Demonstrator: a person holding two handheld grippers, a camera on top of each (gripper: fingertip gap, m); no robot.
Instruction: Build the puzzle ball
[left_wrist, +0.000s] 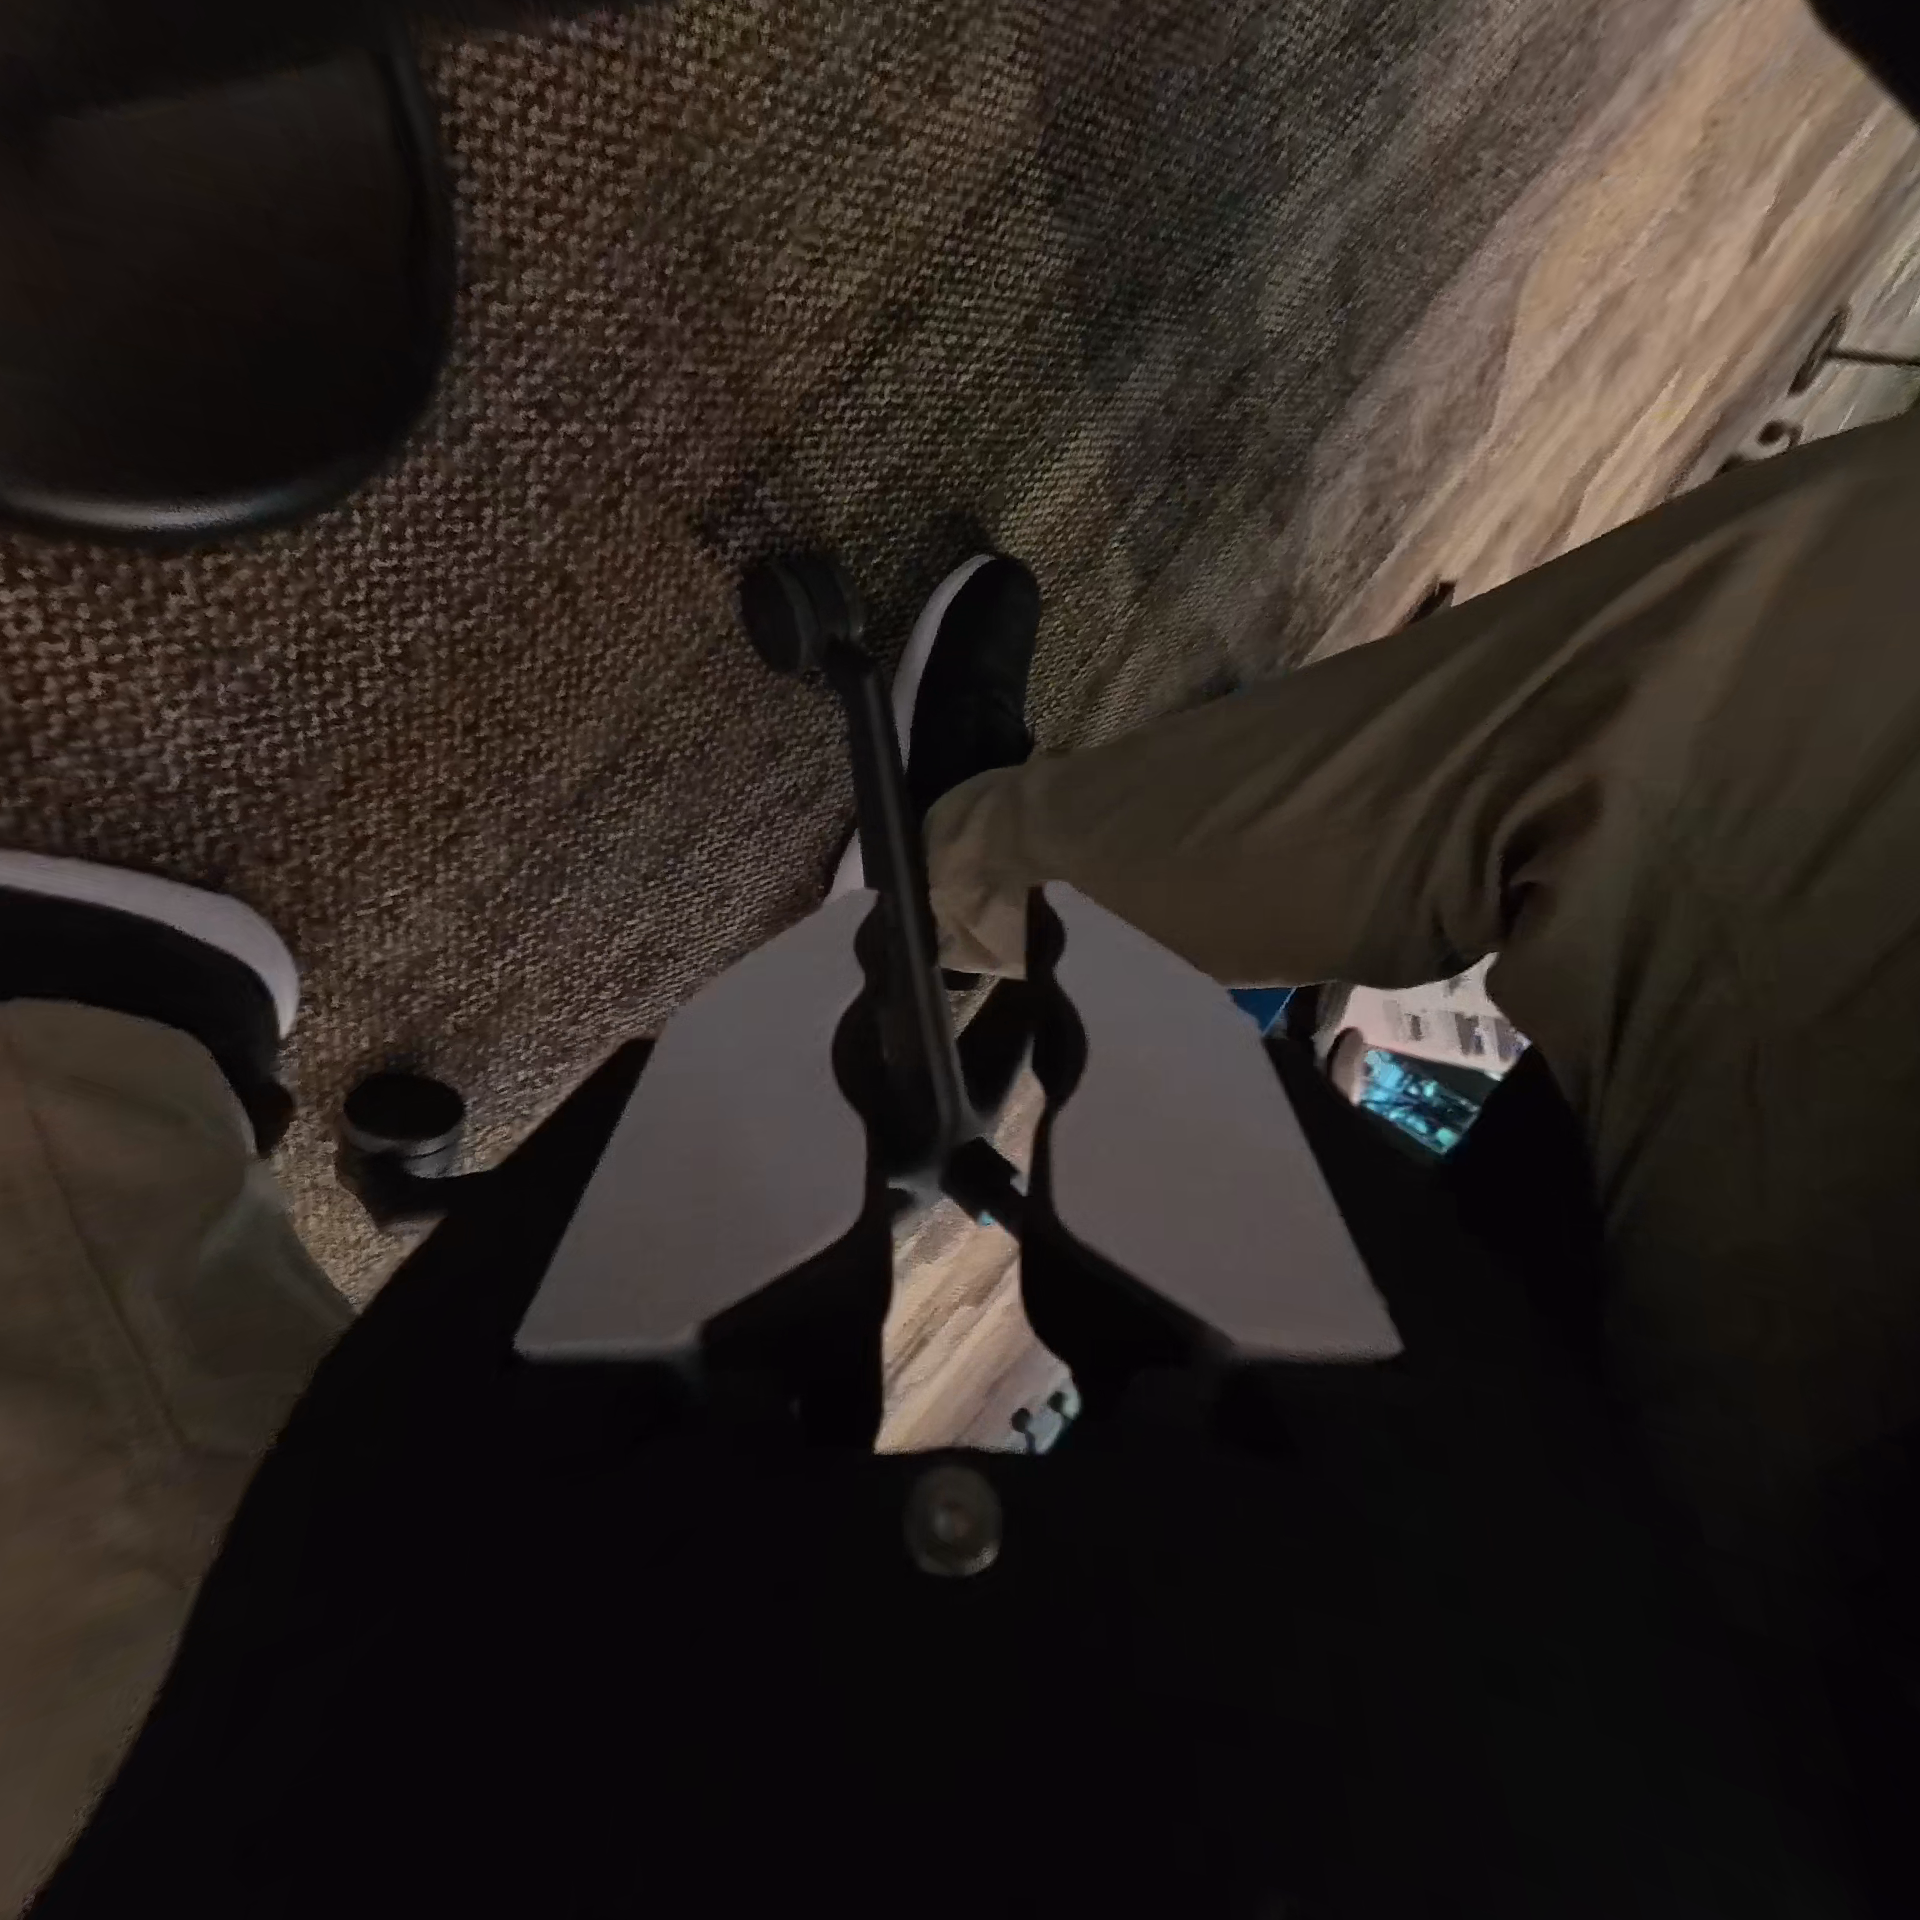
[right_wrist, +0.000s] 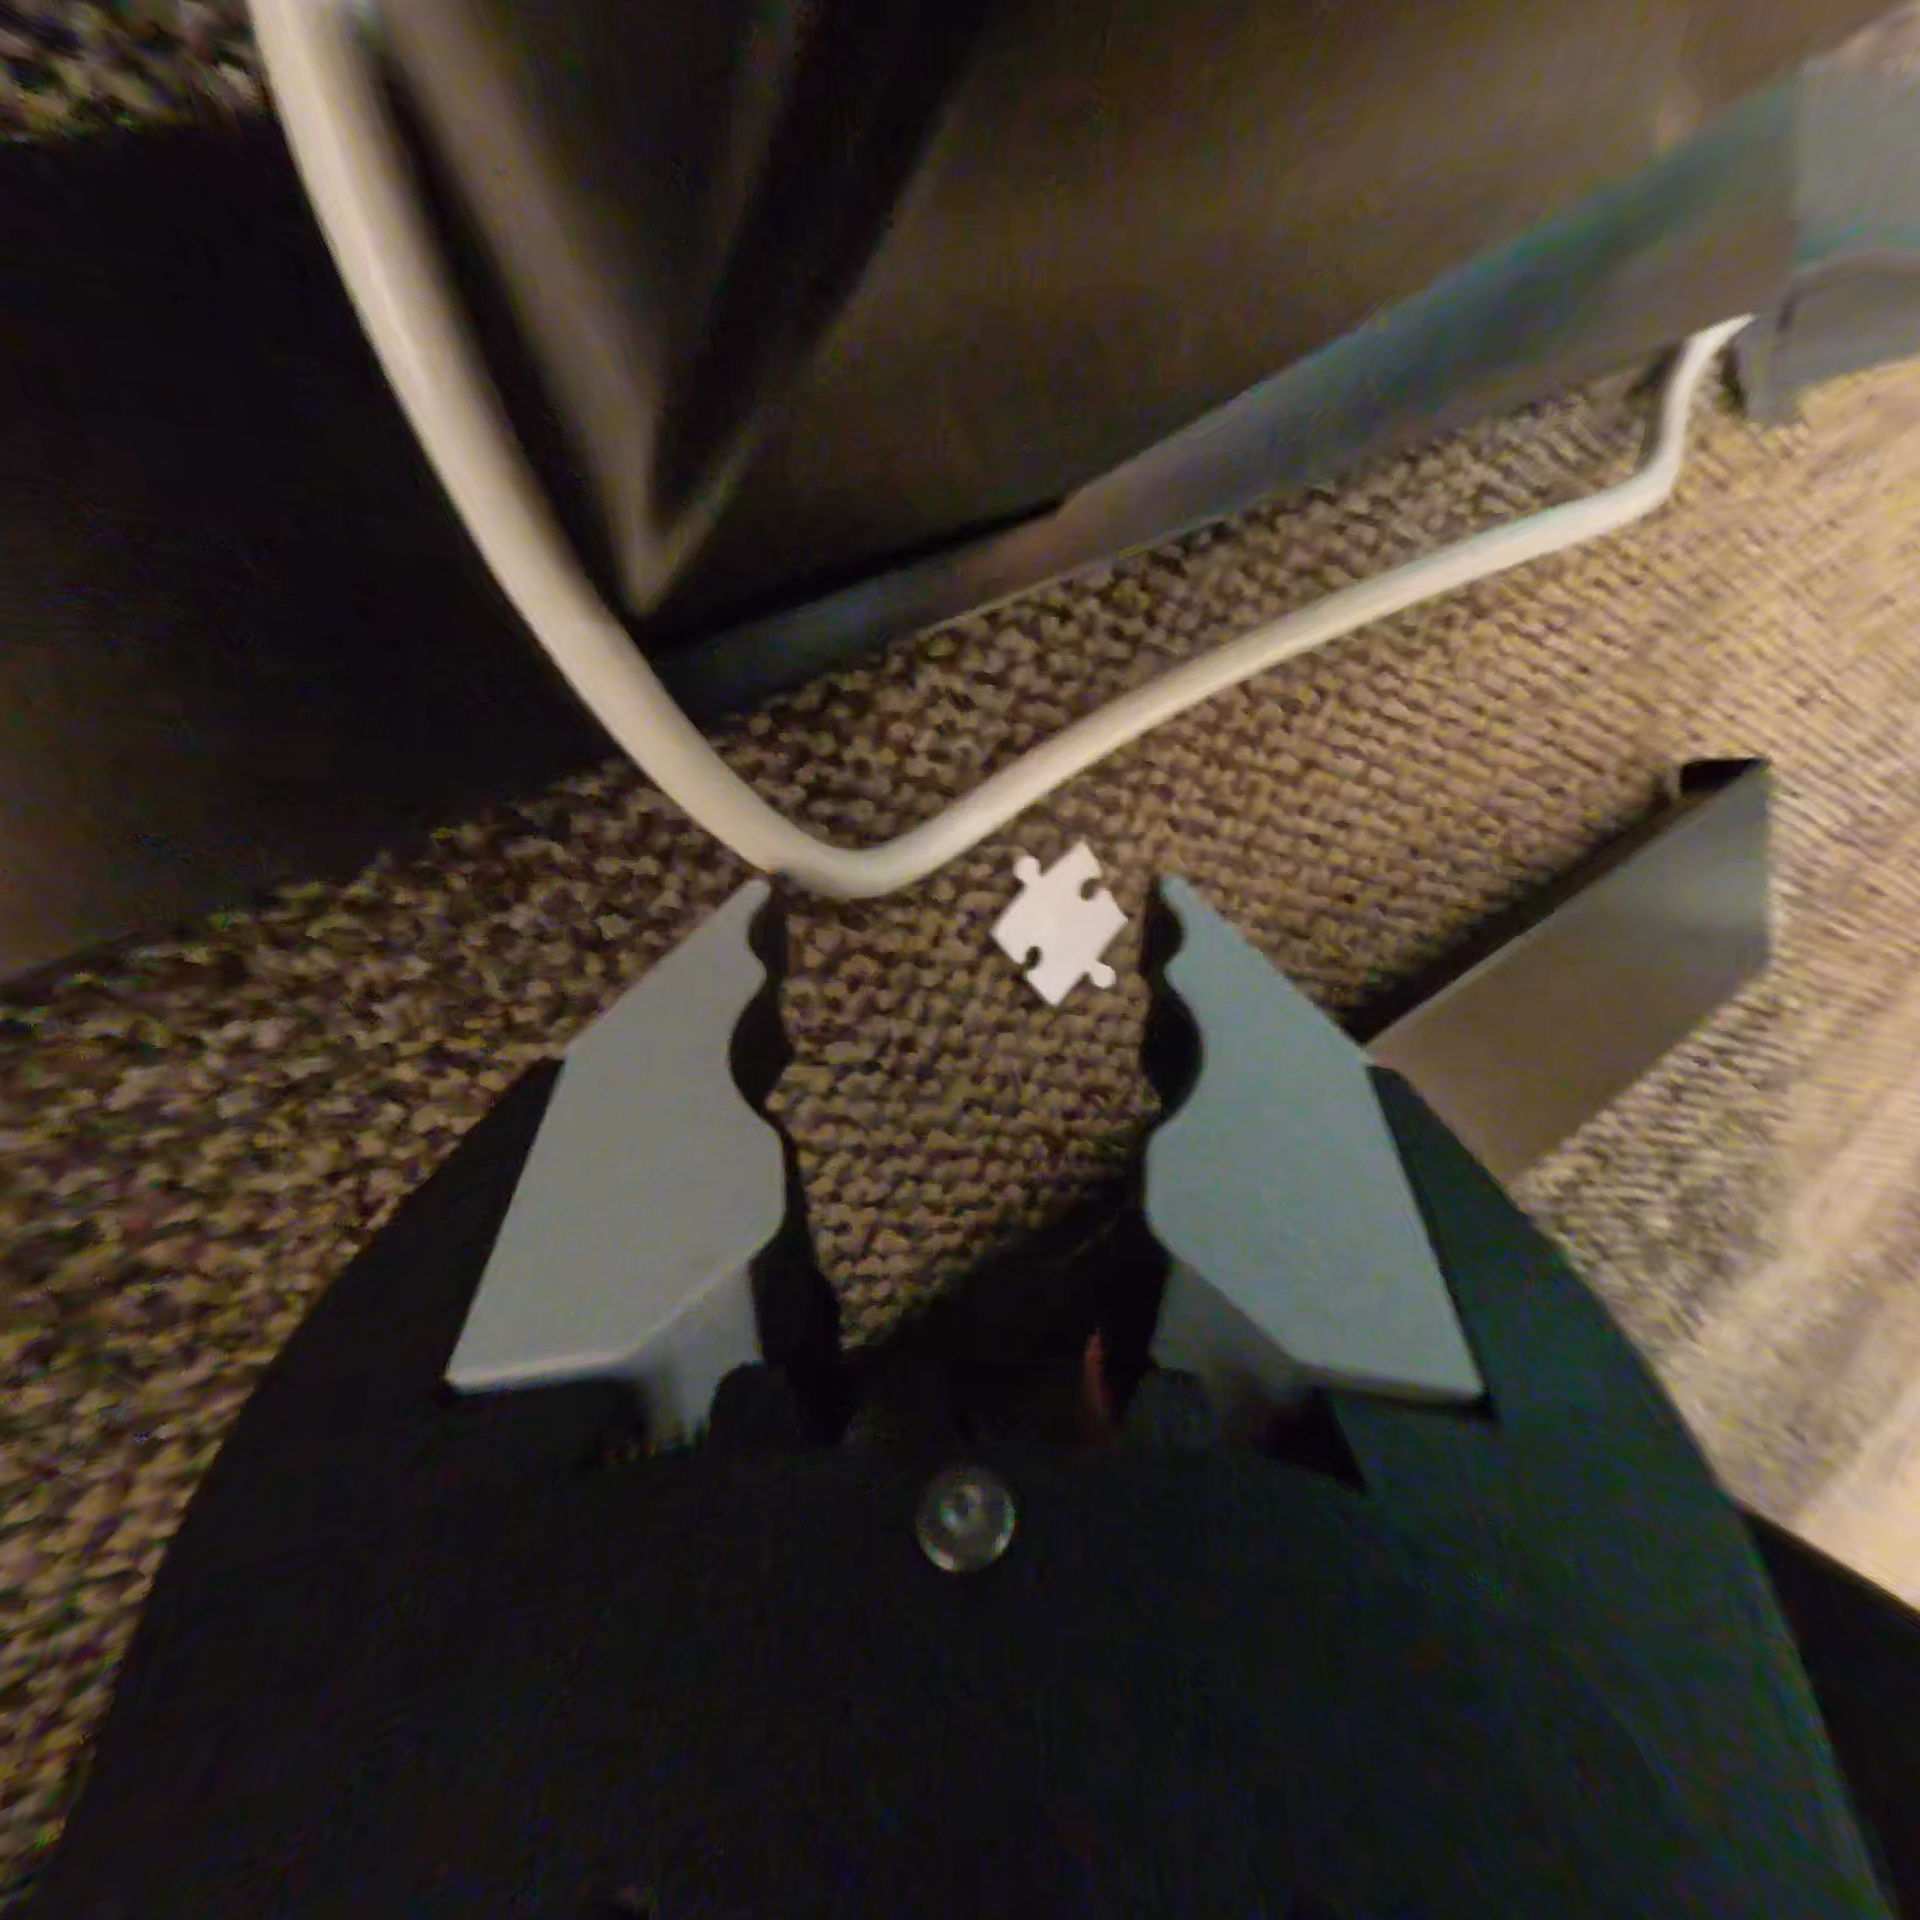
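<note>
A small white puzzle piece (right_wrist: 1060, 923) lies flat on the speckled brown carpet (right_wrist: 1351, 748) in the right wrist view. My right gripper (right_wrist: 961, 894) is open and points down at the carpet, with the piece between its fingertips, closer to the right finger (right_wrist: 1247, 1091) and apart from both. My left gripper (left_wrist: 951, 899) points down at the floor with a narrow gap between its fingers and nothing held. No puzzle ball shows in either view.
A white cable (right_wrist: 727, 810) curves over the carpet just beyond the piece. A metal foot (right_wrist: 1621, 966) and a grey panel (right_wrist: 1039, 312) stand close by. The left wrist view shows a chair base arm (left_wrist: 904, 883), casters (left_wrist: 800, 613), a person's trouser leg (left_wrist: 1455, 779) and shoe (left_wrist: 977, 665). Some 85 centimeters of space lies between my two pairs of fingers. The right tips stand about 20 centimeters off the metal foot (right_wrist: 1621, 966).
</note>
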